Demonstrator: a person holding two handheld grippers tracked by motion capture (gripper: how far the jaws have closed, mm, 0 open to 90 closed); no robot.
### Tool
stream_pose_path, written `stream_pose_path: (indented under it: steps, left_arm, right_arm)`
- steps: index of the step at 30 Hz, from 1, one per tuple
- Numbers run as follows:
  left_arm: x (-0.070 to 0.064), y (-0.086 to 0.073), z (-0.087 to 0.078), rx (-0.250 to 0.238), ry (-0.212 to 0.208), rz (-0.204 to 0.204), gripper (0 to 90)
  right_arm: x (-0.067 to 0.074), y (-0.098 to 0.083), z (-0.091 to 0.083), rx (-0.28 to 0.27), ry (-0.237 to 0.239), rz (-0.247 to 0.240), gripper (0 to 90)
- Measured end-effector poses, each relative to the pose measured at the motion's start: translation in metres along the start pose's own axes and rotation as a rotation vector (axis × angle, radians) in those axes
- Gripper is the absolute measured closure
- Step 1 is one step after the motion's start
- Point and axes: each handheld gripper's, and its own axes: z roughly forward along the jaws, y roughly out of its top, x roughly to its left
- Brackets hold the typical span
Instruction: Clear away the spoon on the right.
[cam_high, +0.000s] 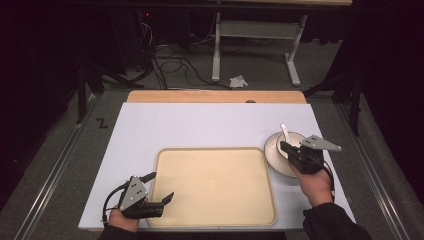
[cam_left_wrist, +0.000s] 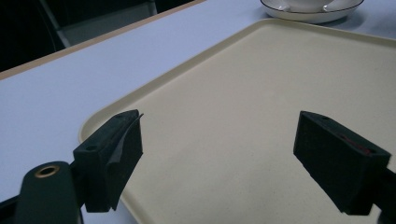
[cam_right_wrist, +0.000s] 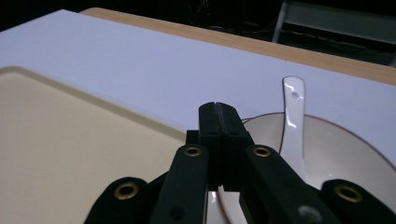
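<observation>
While the left tongs (cam_high: 161, 186) are waiting wide open and empty over the bare tray (cam_high: 215, 220), the right tongs (cam_high: 284, 146) are pinching the near rim of the bowl (cam_high: 274, 142) holding a spoon (cam_high: 284, 132), sitting on the counter (cam_high: 200, 125) beside the tray; moving it across is looking barely begun

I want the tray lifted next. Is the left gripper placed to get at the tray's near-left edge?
Probably yes: the left gripper hangs open by the tray, its jaws astride that rim with nothing between.
</observation>
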Motion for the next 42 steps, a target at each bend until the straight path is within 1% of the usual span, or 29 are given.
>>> stream_pose_path:
  steps: [2,6,10,11,13,16,19,23,27,32,34,35,42]
  left_arm:
    - [0.0,0.0,0.0,-0.002,-0.001,-0.001,15.9]
    - [0.001,0.0,-0.001,-0.003,0.001,-0.003,16.0]
    - [0.001,0.0,-0.001,-0.006,-0.002,-0.004,16.0]
    - [0.001,0.0,-0.001,-0.005,-0.002,-0.004,15.9]
    - [0.001,0.0,-0.001,-0.005,-0.003,-0.004,16.0]
    - [0.001,0.0,-0.001,-0.004,-0.004,-0.002,15.9]
    - [0.001,0.0,-0.001,-0.006,-0.004,-0.001,16.0]
    - [0.002,0.0,-0.002,-0.008,-0.003,-0.001,15.9]
    - [0.001,0.001,-0.002,-0.007,-0.006,0.002,16.0]
    - [0.0,0.001,-0.001,-0.008,-0.009,0.004,16.0]
    - [0.0,0.001,-0.001,-0.008,-0.009,0.005,16.0]
    - [0.0,0.001,-0.001,-0.008,-0.009,0.004,15.9]
    - [0.0,0.001,-0.001,-0.004,-0.012,0.008,16.0]
  right_arm:
    - [-0.005,0.008,0.005,0.008,-0.01,0.007,90.0]
    - [-0.017,0.02,0.016,0.03,-0.069,0.033,90.0]
    - [-0.03,0.027,0.027,0.053,-0.119,0.039,90.0]
    - [-0.033,0.029,0.029,0.062,-0.127,0.048,90.0]
    - [-0.04,0.031,0.035,0.083,-0.147,0.046,90.0]
    - [-0.05,0.035,0.044,0.114,-0.178,0.06,90.0]
    - [-0.056,0.039,0.051,0.149,-0.203,0.065,90.0]
    - [-0.059,0.041,0.061,0.2,-0.21,0.079,90.0]
    - [-0.056,0.042,0.068,0.237,-0.2,0.079,90.0]
    - [-0.048,0.043,0.072,0.249,-0.172,0.054,90.0]
    - [-0.046,0.043,0.072,0.253,-0.165,0.053,90.0]
    - [-0.042,0.043,0.073,0.257,-0.152,0.041,90.0]
    - [-0.029,0.043,0.073,0.267,-0.111,0.02,90.0]
